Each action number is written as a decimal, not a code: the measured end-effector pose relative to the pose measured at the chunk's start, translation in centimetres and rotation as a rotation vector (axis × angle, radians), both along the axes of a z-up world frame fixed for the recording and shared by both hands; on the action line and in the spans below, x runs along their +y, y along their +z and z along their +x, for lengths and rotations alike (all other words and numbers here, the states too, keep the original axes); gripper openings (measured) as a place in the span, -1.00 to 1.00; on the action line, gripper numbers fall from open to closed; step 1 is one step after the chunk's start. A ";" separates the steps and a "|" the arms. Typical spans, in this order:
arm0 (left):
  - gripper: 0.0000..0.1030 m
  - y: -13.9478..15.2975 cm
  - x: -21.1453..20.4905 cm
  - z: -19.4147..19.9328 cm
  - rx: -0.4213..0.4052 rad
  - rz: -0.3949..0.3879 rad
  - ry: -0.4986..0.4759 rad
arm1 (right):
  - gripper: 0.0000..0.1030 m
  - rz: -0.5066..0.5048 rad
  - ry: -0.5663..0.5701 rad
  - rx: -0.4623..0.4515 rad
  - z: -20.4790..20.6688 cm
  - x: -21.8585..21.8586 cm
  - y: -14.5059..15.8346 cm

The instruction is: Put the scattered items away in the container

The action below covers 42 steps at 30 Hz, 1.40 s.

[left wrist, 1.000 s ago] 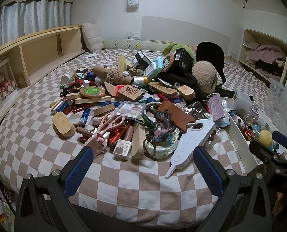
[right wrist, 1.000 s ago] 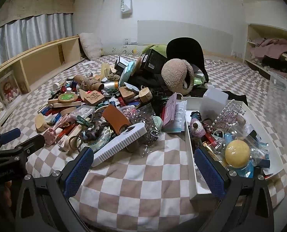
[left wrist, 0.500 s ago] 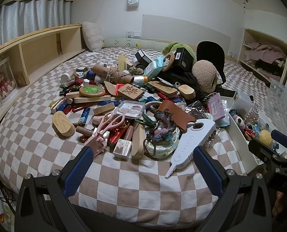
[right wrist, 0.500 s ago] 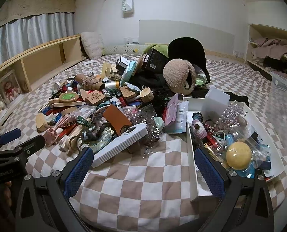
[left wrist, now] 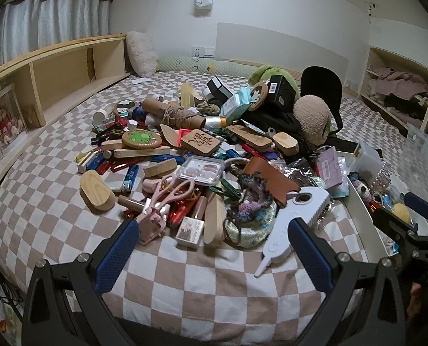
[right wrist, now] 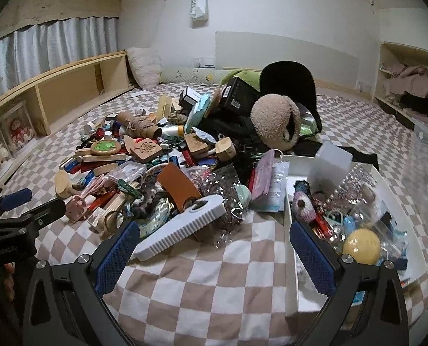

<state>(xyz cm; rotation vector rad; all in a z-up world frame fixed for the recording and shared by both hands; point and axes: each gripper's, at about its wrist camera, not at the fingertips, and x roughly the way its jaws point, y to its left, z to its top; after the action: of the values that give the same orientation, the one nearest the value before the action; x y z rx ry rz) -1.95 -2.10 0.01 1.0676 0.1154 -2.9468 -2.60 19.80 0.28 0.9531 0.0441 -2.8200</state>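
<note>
2 grippers w/ blue-padded jaws, both spread wide & holding nothing, hover low over a bed (left wrist: 162, 282) w/ brown-and-white checked cover.

Left gripper (left wrist: 214, 248), bottom centre of left wrist view, faces the pile of scattered items (left wrist: 202, 155) filling mid-frame: pink scissors (left wrist: 167, 193), oval wood block (left wrist: 97, 194), white comb (left wrist: 294, 219), brown leather sleeve (left wrist: 271, 177), crochet pouch (left wrist: 251, 210), small box (left wrist: 190, 229), plus lighters, tags, tubes. Right gripper (right wrist: 214, 248), bottom centre of right wrist view, sits btwn that pile and the white container (right wrist: 292, 276) at lower right of frame. Container already holds some things, incl. a yellow ball (right wrist: 361, 246), a knitted doll (right wrist: 303, 209) & clear packets; most clutter lies outside it on the bed.

Change vs 1 s ago: both cameras have edged closer; pile & container look a little larger. No item moved, nothing gripped. Meaning, as a judgement: an approach, w/ the job partly done. Left jaws line up nearest the small box, scissors & comb, so a pick from the near edge of the pile looks likely; which one can't be told.
</note>
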 end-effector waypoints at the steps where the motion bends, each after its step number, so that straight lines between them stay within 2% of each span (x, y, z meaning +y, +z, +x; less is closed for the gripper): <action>1: 1.00 0.0 -0.2 -0.1 0.001 0.001 0.002 | 1.00 0.001 0.003 0.001 -0.2 0.0 0.0; 9: 1.00 -0.4 -2.0 -1.2 -0.010 0.009 0.026 | 1.00 -0.069 0.044 0.021 -2.0 -0.2 0.2; 18: 1.00 -0.5 -4.1 -2.4 -0.017 0.014 0.061 | 1.00 0.017 0.054 0.011 -4.4 -1.3 -0.1; 26: 1.00 -0.4 -6.1 -3.6 -0.019 0.014 0.094 | 1.00 0.082 0.168 -0.052 -7.7 -3.1 -1.6; 30: 1.00 0.2 -6.9 -4.2 -0.002 -0.019 0.089 | 1.00 0.120 0.230 -0.065 -9.2 -4.2 -2.5; 34: 1.00 0.5 -7.6 -5.1 -0.004 -0.086 0.063 | 1.00 0.192 0.266 -0.076 -10.9 -5.4 -3.8; 36: 1.00 0.5 -7.9 -5.4 -0.008 -0.104 0.045 | 0.94 0.231 0.278 -0.089 -11.6 -5.8 -4.4; 37: 1.00 0.5 -8.2 -5.6 -0.012 -0.103 0.036 | 0.83 0.247 0.282 -0.100 -12.0 -6.0 -4.8; 42: 1.00 0.0 -9.5 -6.5 -0.031 -0.067 0.034 | 0.60 0.319 0.324 -0.176 -14.2 -6.9 -6.8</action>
<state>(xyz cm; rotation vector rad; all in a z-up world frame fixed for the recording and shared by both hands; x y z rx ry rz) -8.49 -11.60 0.01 1.0909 0.0338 -2.8806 -16.79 12.87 -6.55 1.1361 0.5863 -2.4632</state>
